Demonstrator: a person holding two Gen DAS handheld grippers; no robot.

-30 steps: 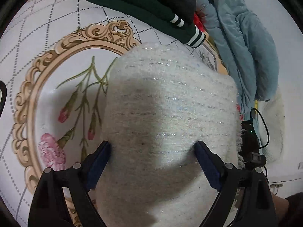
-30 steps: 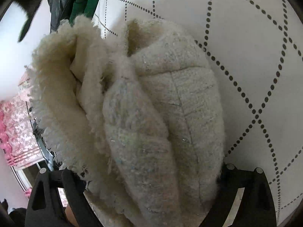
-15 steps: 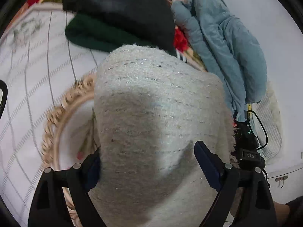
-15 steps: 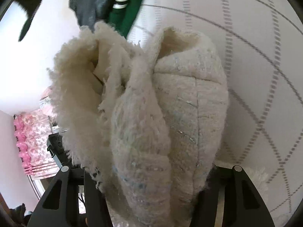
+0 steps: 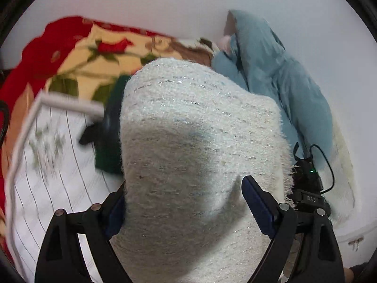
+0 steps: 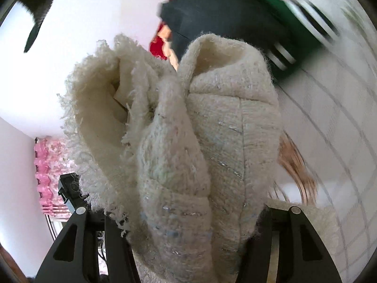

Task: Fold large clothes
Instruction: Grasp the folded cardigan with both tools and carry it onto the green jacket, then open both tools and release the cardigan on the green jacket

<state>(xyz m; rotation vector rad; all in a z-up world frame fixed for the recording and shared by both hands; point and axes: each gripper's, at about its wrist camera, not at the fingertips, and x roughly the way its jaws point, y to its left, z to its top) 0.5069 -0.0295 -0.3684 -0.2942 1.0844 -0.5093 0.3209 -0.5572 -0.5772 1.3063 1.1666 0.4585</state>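
Left gripper [image 5: 183, 202]: gripping a thick fold of the cream knit garment [image 5: 200, 155] with jaws set wide; blue pad [image 5: 255, 202] pressing into the fabric at lower right, the other pad mostly buried at lower left.
Right gripper [image 6: 186, 243]: clamping a bunched wad of the same garment [image 6: 179, 146]; jaws partly closed, having just been closing, cloth filling the gap between them.
Garment, left view: filling the centre and bottom of the frame, smooth rounded fold facing up, silvery threads running across.
Garment, right view: filling the centre, fringed edge [image 6: 94, 122] spilling to the left, seam running down the right half.
Bed cover [image 5: 54, 165]: showing white with thin lines at lower left of the left view, blurred.
Green and black clothes [image 6: 235, 23]: lying at top right of the right view, striped cuffs showing.
Blue coat [image 5: 282, 89]: lying at upper right of the left view, beside the wall.
Red floral blanket [image 5: 77, 54]: spreading across upper left of the left view.
Pink curtain [image 6: 47, 174]: hanging at left edge of the right view.
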